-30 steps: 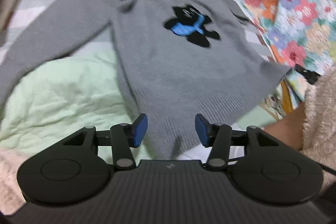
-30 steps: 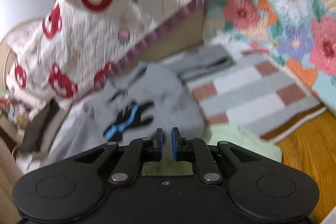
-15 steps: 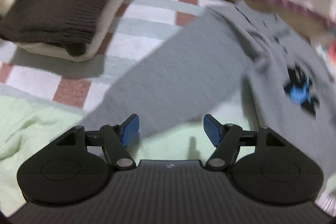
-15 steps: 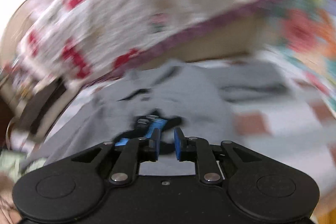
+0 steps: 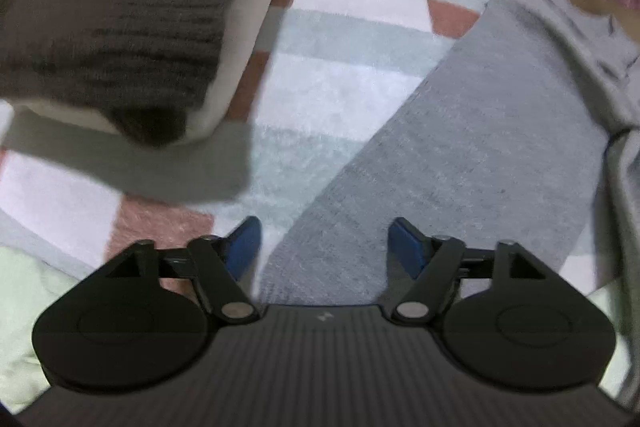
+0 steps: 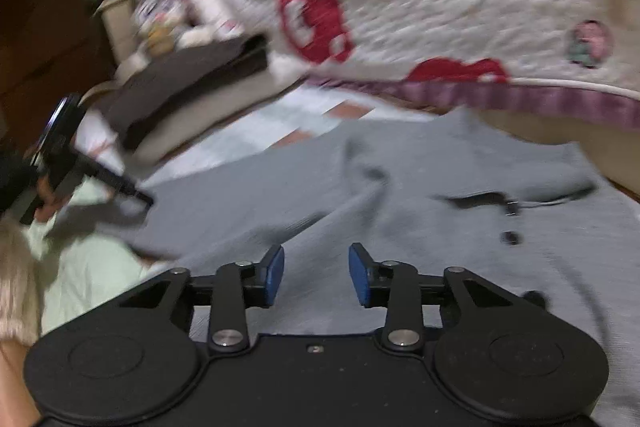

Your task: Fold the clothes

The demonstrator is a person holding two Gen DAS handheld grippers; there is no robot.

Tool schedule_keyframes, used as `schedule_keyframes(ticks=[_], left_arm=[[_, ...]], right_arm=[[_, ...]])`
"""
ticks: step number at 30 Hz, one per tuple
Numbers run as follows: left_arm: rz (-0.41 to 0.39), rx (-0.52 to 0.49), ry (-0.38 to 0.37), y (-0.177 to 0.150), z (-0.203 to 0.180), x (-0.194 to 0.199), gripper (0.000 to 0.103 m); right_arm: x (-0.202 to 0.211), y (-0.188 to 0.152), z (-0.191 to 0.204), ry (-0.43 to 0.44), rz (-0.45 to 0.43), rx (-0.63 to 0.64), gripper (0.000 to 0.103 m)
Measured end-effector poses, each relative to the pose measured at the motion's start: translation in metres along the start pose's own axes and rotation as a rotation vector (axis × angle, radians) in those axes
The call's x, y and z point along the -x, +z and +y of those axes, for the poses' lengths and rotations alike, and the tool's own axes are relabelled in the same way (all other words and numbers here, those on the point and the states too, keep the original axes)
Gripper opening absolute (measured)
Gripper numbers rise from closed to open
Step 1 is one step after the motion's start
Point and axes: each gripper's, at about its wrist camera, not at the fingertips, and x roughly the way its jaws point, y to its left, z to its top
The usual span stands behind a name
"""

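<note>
A grey knit sweater lies spread on a striped rug. Its long sleeve [image 5: 460,155] runs diagonally through the left wrist view, the cuff end between the fingers of my left gripper [image 5: 325,247], which is open just above it. In the right wrist view the sweater's body and collar [image 6: 420,187] fill the middle. My right gripper [image 6: 316,273] hovers open over the chest, nothing between its blue pads. The left gripper [image 6: 132,197], held in a hand, shows at the left of that view over the sleeve end.
A folded dark brown knit on a cream garment [image 5: 120,19] sits at the upper left on the pastel striped rug [image 5: 340,75]. A white quilt with red prints [image 6: 440,7] hangs behind. A pale green blanket [image 6: 92,271] lies at the near left.
My left gripper swung left from the sweater's hem to the sleeve and moved closer to its cuff. My right gripper opened from nearly shut and moved over the sweater's chest.
</note>
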Motion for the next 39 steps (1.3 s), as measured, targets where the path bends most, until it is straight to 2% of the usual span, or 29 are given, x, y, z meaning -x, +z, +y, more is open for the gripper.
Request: schedule_keyframes(ticks=[2, 3, 4, 5, 8, 9, 10, 11, 13, 15, 16, 20, 23, 25, 28, 31, 33, 39], left_arm=[[0.005, -0.015, -0.018, -0.003, -0.001, 0.0, 0.084], [0.013, -0.033, 0.0, -0.004, -0.005, -0.001, 0.089], [0.021, -0.049, 0.015, -0.006, -0.008, -0.002, 0.099], [0.026, -0.062, 0.027, -0.008, -0.011, -0.004, 0.102], [0.007, -0.044, 0.044, -0.012, -0.014, -0.004, 0.102], [-0.004, -0.045, 0.043, -0.012, -0.015, -0.002, 0.096], [-0.019, -0.059, 0.036, -0.012, -0.016, 0.001, 0.081], [-0.033, -0.072, 0.029, -0.013, -0.017, 0.004, 0.07], [-0.058, -0.09, 0.01, -0.012, -0.021, 0.01, 0.032], [-0.069, -0.095, -0.012, -0.013, -0.023, 0.013, 0.015], [-0.076, -0.095, -0.021, -0.013, -0.024, 0.015, 0.013], [-0.11, -0.088, -0.04, -0.011, -0.026, 0.02, 0.012], [-0.171, -0.072, -0.033, -0.008, -0.026, 0.032, 0.012], [-0.226, -0.089, -0.002, -0.007, -0.03, 0.044, 0.012], [-0.3, -0.144, 0.056, -0.006, -0.038, 0.059, 0.011], [-0.347, -0.158, 0.102, 0.0, -0.041, 0.068, 0.011], [-0.373, -0.178, 0.147, 0.007, -0.043, 0.073, 0.011], [-0.454, -0.231, 0.208, 0.048, -0.042, 0.101, 0.011]], right_arm=[[-0.01, -0.006, 0.012, 0.011, 0.028, 0.033, 0.042], [-0.014, -0.009, 0.016, 0.013, 0.041, 0.042, 0.042], [-0.018, -0.012, 0.02, 0.015, 0.053, 0.048, 0.042], [-0.021, -0.015, 0.023, 0.014, 0.065, 0.049, 0.042], [-0.029, -0.019, 0.03, 0.017, 0.087, 0.066, 0.043], [-0.031, -0.02, 0.032, 0.019, 0.091, 0.074, 0.045], [-0.033, -0.021, 0.034, 0.021, 0.095, 0.08, 0.046], [-0.035, -0.02, 0.036, 0.021, 0.098, 0.083, 0.047], [-0.038, -0.018, 0.038, 0.022, 0.099, 0.08, 0.047], [-0.036, -0.015, 0.038, 0.017, 0.092, 0.068, 0.048], [-0.035, -0.014, 0.038, 0.013, 0.085, 0.058, 0.049], [-0.027, -0.002, 0.039, 0.019, 0.048, -0.013, 0.05], [-0.027, 0.009, 0.045, 0.11, 0.037, -0.06, 0.051], [-0.031, 0.013, 0.053, 0.172, 0.05, -0.081, 0.061], [-0.043, 0.011, 0.071, 0.207, 0.106, -0.075, 0.066], [-0.058, 0.0, 0.092, 0.166, 0.187, -0.022, 0.071], [-0.068, -0.008, 0.103, 0.091, 0.233, 0.031, 0.071], [-0.072, -0.016, 0.096, 0.048, 0.246, 0.009, 0.073]])
